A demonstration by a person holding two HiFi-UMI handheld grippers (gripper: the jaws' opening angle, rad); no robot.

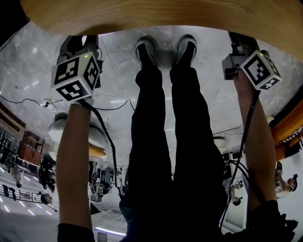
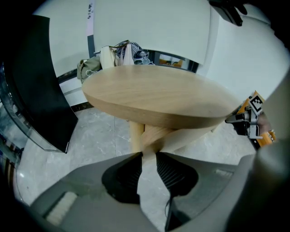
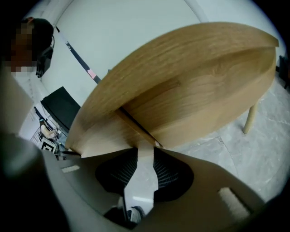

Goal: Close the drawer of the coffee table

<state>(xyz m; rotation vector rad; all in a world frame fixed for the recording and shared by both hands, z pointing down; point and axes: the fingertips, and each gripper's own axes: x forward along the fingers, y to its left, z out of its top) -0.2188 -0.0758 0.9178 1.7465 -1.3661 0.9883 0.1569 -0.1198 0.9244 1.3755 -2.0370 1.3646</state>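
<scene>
Legs (image 1: 170,142) fill the head view's centre, with the left gripper (image 1: 78,47) upper left and the right gripper (image 1: 236,54) upper right flanking the coffee table (image 1: 156,14) rim, seemingly to push evenly; the left gripper view shows released, empty jaws facing the tabletop at centre; the right gripper view shows parted, empty jaws just below what looks like the drawer (image 3: 104,136) front.

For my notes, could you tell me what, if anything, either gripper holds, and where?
Nothing: left gripper and right gripper both stand open and empty.

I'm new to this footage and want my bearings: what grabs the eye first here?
The oval wooden table fills both gripper views, a dark seam running along its side. In the head view, black-trousered legs stand between two marker cubes; left tongs and right tongs gape empty.
</scene>
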